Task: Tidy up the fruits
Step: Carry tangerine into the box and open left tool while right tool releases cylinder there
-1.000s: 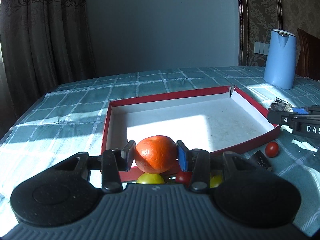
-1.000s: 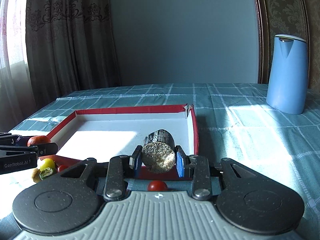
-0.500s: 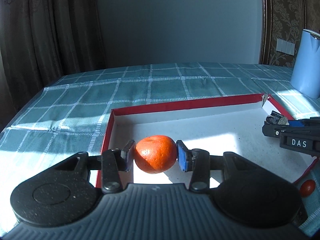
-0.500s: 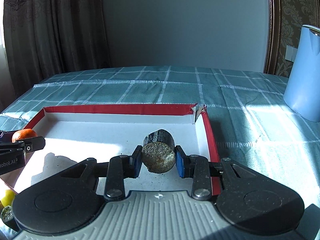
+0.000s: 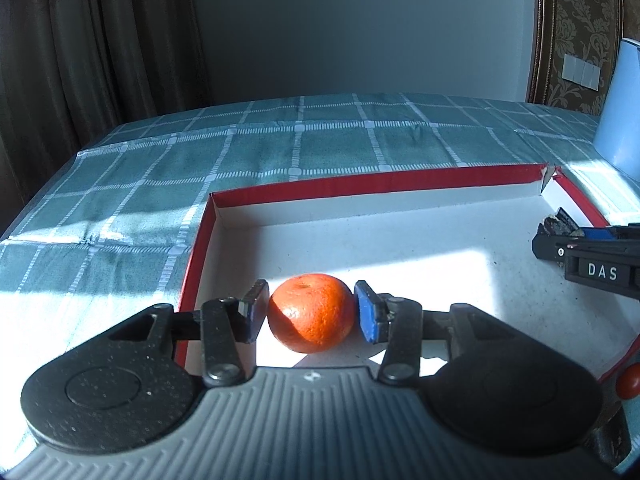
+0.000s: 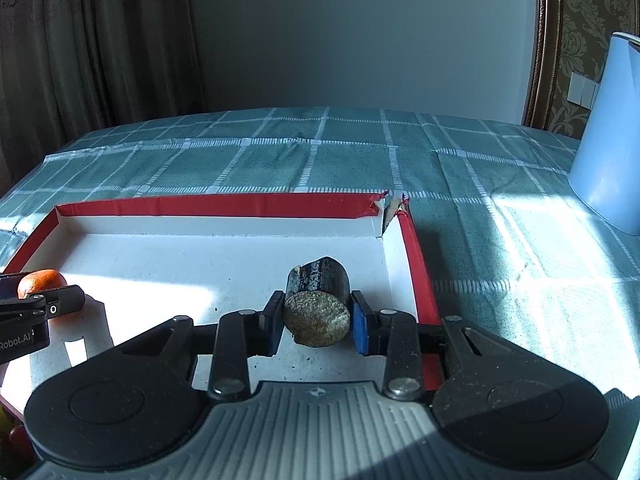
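Blue kettle (image 5: 618,120) was cut off by the right edge in both views, its top and far side lost. A red fruit (image 5: 627,378) showed only partly behind the left claw's body, kind unclear. Small yellow and red bits (image 6: 10,428) at the right view's lower-left edge were too cropped to identify.

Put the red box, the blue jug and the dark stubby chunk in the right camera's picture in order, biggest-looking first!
1. Red box: widest thing there.
2. Blue jug: tall, but cut off at the picture's edge, so its full size is unsure.
3. Dark chunk: smallest, though it is nearest the camera, which makes it look bigger.
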Motion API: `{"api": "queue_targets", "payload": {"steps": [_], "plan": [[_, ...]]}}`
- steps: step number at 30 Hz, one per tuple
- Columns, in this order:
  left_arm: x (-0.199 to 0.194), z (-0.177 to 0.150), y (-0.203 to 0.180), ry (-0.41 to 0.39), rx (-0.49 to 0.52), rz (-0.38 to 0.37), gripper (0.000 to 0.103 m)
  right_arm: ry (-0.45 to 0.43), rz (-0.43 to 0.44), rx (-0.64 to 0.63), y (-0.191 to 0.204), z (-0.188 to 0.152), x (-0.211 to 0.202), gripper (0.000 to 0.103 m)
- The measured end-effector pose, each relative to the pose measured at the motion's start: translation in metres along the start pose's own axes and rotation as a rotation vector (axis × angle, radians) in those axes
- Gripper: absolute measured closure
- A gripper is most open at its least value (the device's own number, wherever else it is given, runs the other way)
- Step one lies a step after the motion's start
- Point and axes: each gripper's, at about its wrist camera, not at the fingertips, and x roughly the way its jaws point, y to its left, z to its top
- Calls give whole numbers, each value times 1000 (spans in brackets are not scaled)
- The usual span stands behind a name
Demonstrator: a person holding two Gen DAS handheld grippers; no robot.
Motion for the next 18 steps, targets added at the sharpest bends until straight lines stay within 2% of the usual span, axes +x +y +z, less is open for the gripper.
{"api": "queue_targets", "payload": {"steps": [2,5,7,12,16,18], "plan": [[-2,0,-2,-20,8,7,37,1,6,3,-1,0,0,70],[-7,-1,-6,-49,27,9,24,3,20,11,-1,0,0,58],[-10,-1,-8,-64,38,11,22,-2,34,11,-1,-1,0,42],[-18,-4,-8,-103,42,10,17,-39,29,2,1,-2,-6,40],[-35,-10,-3,-182,32,19,10,-80,54,41,-5,-5,-19,40],[-44,-15,1,-207,24,13,9,-92,61,55,-11,-9,-27,39]]}}
